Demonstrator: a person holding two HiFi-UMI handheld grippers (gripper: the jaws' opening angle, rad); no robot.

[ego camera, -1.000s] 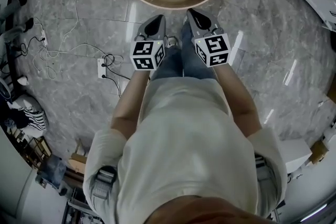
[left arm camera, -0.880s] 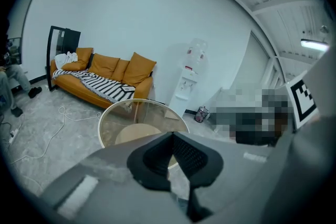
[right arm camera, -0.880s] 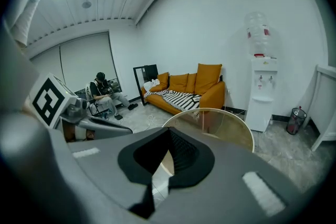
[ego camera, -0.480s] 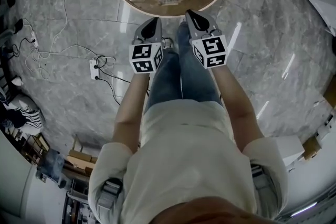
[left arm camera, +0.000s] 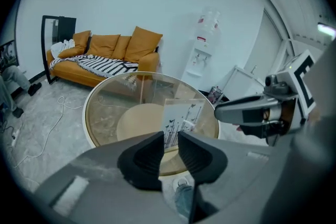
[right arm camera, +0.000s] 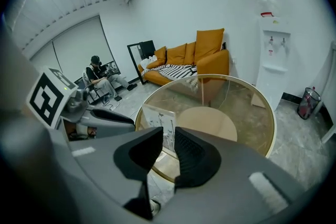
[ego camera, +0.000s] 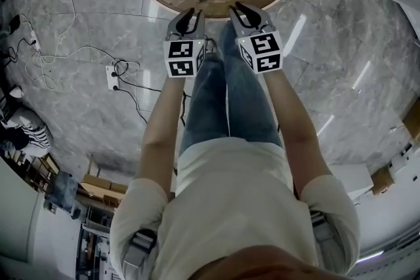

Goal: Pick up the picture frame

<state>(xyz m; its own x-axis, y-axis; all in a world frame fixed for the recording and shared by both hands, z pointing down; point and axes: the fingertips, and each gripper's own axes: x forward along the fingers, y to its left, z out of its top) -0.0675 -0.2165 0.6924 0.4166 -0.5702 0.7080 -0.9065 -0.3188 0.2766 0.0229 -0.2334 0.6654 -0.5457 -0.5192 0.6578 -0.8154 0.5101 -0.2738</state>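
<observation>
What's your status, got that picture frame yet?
Left gripper and right gripper: jaws have just been opening, nothing between them. Frame upright near the table edge, untouched. Nothing in the way.

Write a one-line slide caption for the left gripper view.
Left tool, jaws just opening with nothing between them, lines up on the frame on the glass table.

One table [left arm camera: 105,113], one frame [left arm camera: 185,118], one sofa [left arm camera: 105,60], one dispenser [left arm camera: 203,52], one bin [right arm camera: 306,104], perhaps one mirror [left arm camera: 52,34]; two grippers: left gripper [ego camera: 190,12], right gripper [ego camera: 241,8].
</observation>
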